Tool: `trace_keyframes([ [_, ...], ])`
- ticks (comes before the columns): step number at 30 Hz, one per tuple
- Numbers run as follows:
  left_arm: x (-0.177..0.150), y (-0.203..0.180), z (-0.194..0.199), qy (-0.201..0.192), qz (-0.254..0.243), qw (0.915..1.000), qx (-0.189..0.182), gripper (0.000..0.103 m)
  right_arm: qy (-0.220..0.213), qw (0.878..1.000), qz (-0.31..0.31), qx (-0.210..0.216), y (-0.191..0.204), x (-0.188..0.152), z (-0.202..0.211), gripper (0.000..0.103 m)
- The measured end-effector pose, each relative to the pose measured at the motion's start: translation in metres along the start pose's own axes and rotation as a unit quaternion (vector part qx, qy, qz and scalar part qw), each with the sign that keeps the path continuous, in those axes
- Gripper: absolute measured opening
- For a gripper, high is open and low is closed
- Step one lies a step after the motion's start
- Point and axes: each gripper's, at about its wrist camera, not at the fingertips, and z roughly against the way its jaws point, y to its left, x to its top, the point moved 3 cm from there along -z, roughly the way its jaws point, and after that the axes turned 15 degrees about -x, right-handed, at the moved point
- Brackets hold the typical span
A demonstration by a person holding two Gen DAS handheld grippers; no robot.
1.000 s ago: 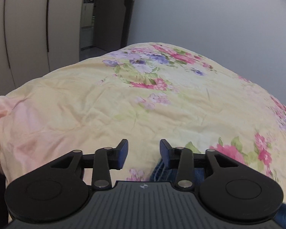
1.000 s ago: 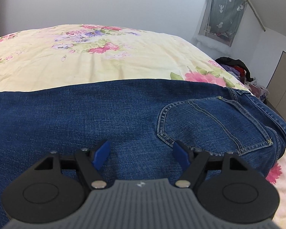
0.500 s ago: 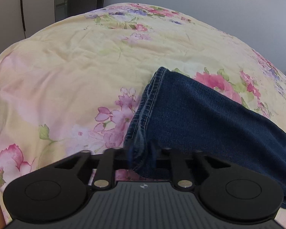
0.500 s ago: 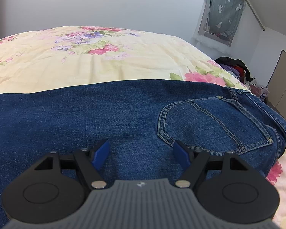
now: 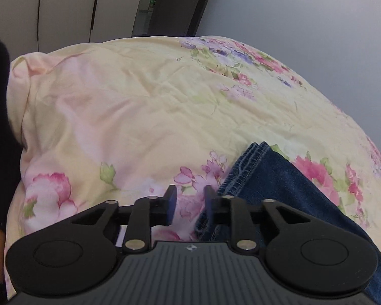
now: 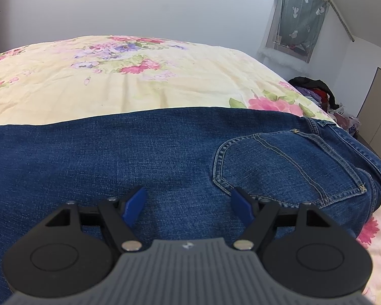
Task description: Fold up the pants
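Home bedroom — floral bedspread (image 6: 165, 86), wardrobe doors (image 5: 63, 12), curtained window (image 6: 299, 20).

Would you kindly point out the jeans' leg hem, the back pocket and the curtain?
leg hem (image 5: 243, 167): left wrist view, on the stitched cuff edge.
back pocket (image 6: 279, 165): right wrist view, on the pocket's denim face.
curtain (image 6: 299, 20): right wrist view, on the grey fabric's middle.

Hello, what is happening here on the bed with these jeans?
A person is folding jeans laid flat on a flowered bedspread, with a claw in each hand. The left claw is open with a narrow gap, beside the leg hem, gripping nothing. The right claw hangs wide open over the seat, near the back pocket. No fold across the length shows yet.
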Motion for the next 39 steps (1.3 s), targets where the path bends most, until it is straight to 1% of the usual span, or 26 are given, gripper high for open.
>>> trace_keyframes([
  [1, -0.008, -0.004, 0.008, -0.003, 0.005, 1.0000, -0.006, 0.061, 0.000, 1.000, 0.000, 0.000, 0.000, 0.000, 0.000, 0.071],
  [2, -0.016, -0.007, 0.015, -0.006, 0.012, 0.9998, -0.014, 0.068, -0.001, 1.000, 0.000, 0.001, 0.000, 0.000, 0.001, 0.071],
  [5, -0.041, -0.019, 0.030, 0.001, 0.055, 0.9961, -0.069, 0.074, -0.012, 1.000, 0.003, 0.006, 0.002, 0.001, 0.005, 0.071],
  [7, -0.055, -0.029, 0.028, 0.018, 0.073, 0.9919, -0.103, 0.075, -0.061, 0.997, 0.016, 0.046, 0.010, 0.006, 0.027, 0.070],
  [9, -0.064, -0.040, 0.021, 0.033, 0.070, 0.9895, -0.122, 0.076, -0.131, 0.984, 0.034, 0.112, 0.024, 0.010, 0.063, 0.071],
  [11, -0.070, -0.048, 0.012, 0.040, 0.065, 0.9886, -0.130, 0.081, -0.184, 0.966, 0.056, 0.172, 0.046, 0.010, 0.099, 0.077],
  [13, -0.076, -0.046, -0.002, 0.052, 0.087, 0.9859, -0.133, 0.083, -0.207, 0.951, 0.085, 0.214, 0.073, 0.007, 0.126, 0.077],
  [14, -0.079, -0.042, -0.009, 0.056, 0.110, 0.9835, -0.132, 0.083, -0.213, 0.943, 0.104, 0.235, 0.087, 0.003, 0.137, 0.077],
  [15, -0.082, -0.037, -0.015, 0.053, 0.134, 0.9806, -0.133, 0.083, -0.213, 0.943, 0.104, 0.235, 0.087, 0.003, 0.137, 0.077],
  [16, -0.083, -0.033, -0.020, 0.044, 0.152, 0.9776, -0.138, 0.085, -0.218, 0.935, 0.122, 0.252, 0.100, -0.002, 0.147, 0.077],
  [17, -0.083, -0.030, -0.024, 0.034, 0.165, 0.9748, -0.146, 0.087, -0.224, 0.923, 0.143, 0.278, 0.117, -0.011, 0.162, 0.077],
  [20, -0.079, -0.018, -0.036, -0.009, 0.221, 0.9597, -0.173, 0.089, -0.215, 0.915, 0.155, 0.304, 0.133, -0.022, 0.174, 0.077],
  [22, -0.078, -0.009, -0.044, -0.039, 0.267, 0.9443, -0.188, 0.089, -0.212, 0.910, 0.160, 0.318, 0.140, -0.027, 0.179, 0.077],
  [23, -0.078, -0.006, -0.047, -0.050, 0.283, 0.9388, -0.190, 0.089, -0.213, 0.908, 0.163, 0.321, 0.144, -0.028, 0.180, 0.077],
  [24, -0.078, -0.004, -0.050, -0.058, 0.294, 0.9349, -0.190, 0.089, -0.212, 0.907, 0.165, 0.325, 0.148, -0.028, 0.181, 0.077],
  [25, -0.077, -0.004, -0.052, -0.061, 0.297, 0.9347, -0.186, 0.088, -0.212, 0.904, 0.166, 0.333, 0.154, -0.028, 0.184, 0.077],
  [26, -0.076, -0.005, -0.054, -0.061, 0.294, 0.9362, -0.183, 0.086, -0.212, 0.904, 0.166, 0.333, 0.154, -0.028, 0.184, 0.077],
  [27, -0.072, -0.009, -0.055, -0.058, 0.288, 0.9380, -0.184, 0.082, -0.218, 0.894, 0.171, 0.353, 0.170, -0.024, 0.191, 0.077],
  [28, -0.070, -0.011, -0.055, -0.055, 0.280, 0.9409, -0.182, 0.071, -0.218, 0.894, 0.171, 0.353, 0.170, -0.024, 0.191, 0.076],
  [29, -0.069, -0.011, -0.055, -0.052, 0.273, 0.9435, -0.180, 0.044, -0.223, 0.889, 0.176, 0.359, 0.181, -0.022, 0.195, 0.074],
  [30, -0.069, -0.009, -0.056, -0.044, 0.271, 0.9447, -0.179, 0.028, -0.221, 0.884, 0.192, 0.364, 0.209, -0.014, 0.199, 0.058],
  [31, -0.070, -0.007, -0.060, -0.039, 0.277, 0.9425, -0.183, 0.016, -0.203, 0.887, 0.200, 0.364, 0.225, -0.009, 0.197, 0.032],
  [33, -0.072, 0.001, -0.061, -0.039, 0.291, 0.9345, -0.201, 0.014, -0.168, 0.891, 0.194, 0.375, 0.254, 0.001, 0.192, 0.009],
  [34, -0.072, 0.003, -0.061, -0.038, 0.293, 0.9329, -0.206, 0.014, -0.161, 0.892, 0.185, 0.380, 0.265, 0.006, 0.189, 0.011],
  [36, -0.071, 0.004, -0.062, -0.034, 0.289, 0.9332, -0.211, 0.014, -0.133, 0.896, 0.182, 0.382, 0.291, 0.010, 0.180, 0.011],
  [39, -0.069, 0.001, -0.066, -0.028, 0.278, 0.9368, -0.211, 0.014, -0.075, 0.911, 0.199, 0.353, 0.325, 0.001, 0.152, 0.013],
])
